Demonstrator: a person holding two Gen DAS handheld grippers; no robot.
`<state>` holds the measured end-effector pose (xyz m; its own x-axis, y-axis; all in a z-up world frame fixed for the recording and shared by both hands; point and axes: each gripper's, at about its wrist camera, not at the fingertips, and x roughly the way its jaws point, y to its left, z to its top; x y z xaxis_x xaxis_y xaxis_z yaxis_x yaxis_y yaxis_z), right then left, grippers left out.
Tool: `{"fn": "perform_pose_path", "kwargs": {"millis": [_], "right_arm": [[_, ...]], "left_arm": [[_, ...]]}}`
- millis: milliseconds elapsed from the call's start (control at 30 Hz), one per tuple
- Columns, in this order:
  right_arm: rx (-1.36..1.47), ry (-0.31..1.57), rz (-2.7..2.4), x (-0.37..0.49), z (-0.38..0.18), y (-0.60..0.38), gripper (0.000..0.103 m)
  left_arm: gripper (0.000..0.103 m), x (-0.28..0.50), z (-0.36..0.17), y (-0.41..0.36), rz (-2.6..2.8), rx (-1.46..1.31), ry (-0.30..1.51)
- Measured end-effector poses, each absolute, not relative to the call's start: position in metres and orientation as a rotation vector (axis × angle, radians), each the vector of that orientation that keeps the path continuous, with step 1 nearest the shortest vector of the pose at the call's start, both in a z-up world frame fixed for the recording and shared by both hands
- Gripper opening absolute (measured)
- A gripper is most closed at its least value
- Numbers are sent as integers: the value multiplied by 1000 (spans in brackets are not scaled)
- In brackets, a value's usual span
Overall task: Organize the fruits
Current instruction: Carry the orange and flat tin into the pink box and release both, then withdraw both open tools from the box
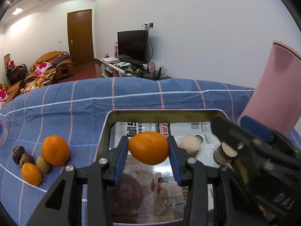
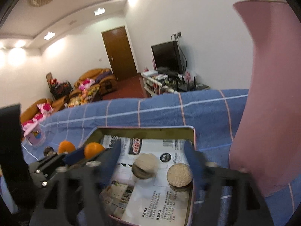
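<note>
My left gripper [image 1: 148, 147] is shut on an orange kumquat [image 1: 148, 147] and holds it above the open metal tin [image 1: 163, 112]. The same fruit shows in the right wrist view [image 2: 93, 149] between the left gripper's fingers. My right gripper [image 2: 152, 150] is open and empty over the tin [image 2: 146, 129], above two round beige-topped items [image 2: 144, 163] [image 2: 179, 175]. It appears as a black body at the right of the left wrist view [image 1: 254, 146]. Loose fruit lies left of the tin: a mandarin [image 1: 55, 150], a kumquat [image 1: 31, 173], a longan [image 1: 43, 163] and dark nuts [image 1: 20, 155].
A tall pink container [image 1: 276, 94] stands right of the tin on the blue checked cloth [image 1: 75, 103]; it fills the right of the right wrist view [image 2: 272, 94]. A small pink box [image 2: 34, 135] sits at the cloth's left. The tin's floor is lined with printed paper [image 2: 150, 197].
</note>
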<state>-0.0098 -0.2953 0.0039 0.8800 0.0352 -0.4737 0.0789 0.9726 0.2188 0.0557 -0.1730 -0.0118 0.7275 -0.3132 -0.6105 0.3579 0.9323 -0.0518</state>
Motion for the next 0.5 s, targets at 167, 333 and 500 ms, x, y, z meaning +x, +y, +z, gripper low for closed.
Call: {"fn": "perform_pose_path", "kwargs": {"millis": [167,333,500], "right_arm": [[211,455,-87,-15,9,-295,77],[202,424,-161,-22,13,-299,77],[222,456,-221,-20,10,-308,77]], "left_arm": [[57,53,-12,-174,-345,78,649],[98,42,-8,-177,-310,103,585],[102,39,-5,-178,-304,115,565]]}}
